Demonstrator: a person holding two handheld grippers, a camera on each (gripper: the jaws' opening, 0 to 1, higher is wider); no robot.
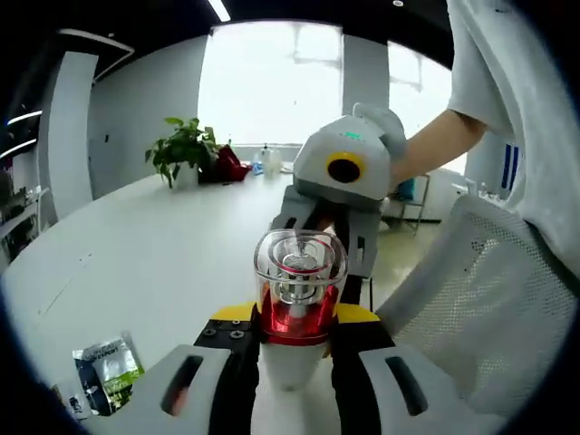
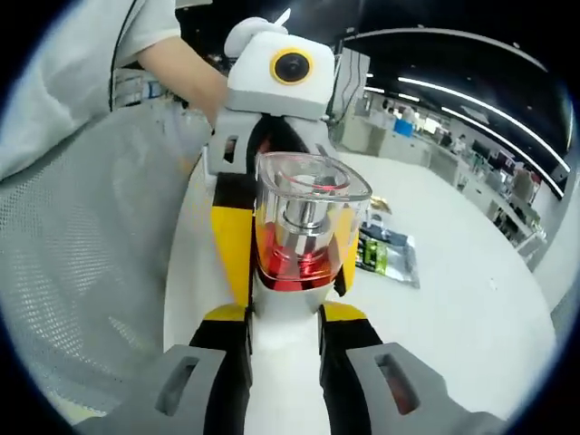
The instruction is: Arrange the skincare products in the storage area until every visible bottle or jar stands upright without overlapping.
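The bottle (image 1: 299, 299), centre of both views, is white-bodied with a red collar and a clear, glossy faceted cap; it is held above the tabletop (image 1: 154, 245), probably so it can be set upright. The left gripper (image 1: 294, 362) and right gripper (image 2: 285, 353) each have jaws closed narrowly on its smooth body. A foil sachet (image 1: 107, 367) lies at lower left.

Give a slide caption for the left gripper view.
Both tongs grip a clear-capped red bottle above a white table.
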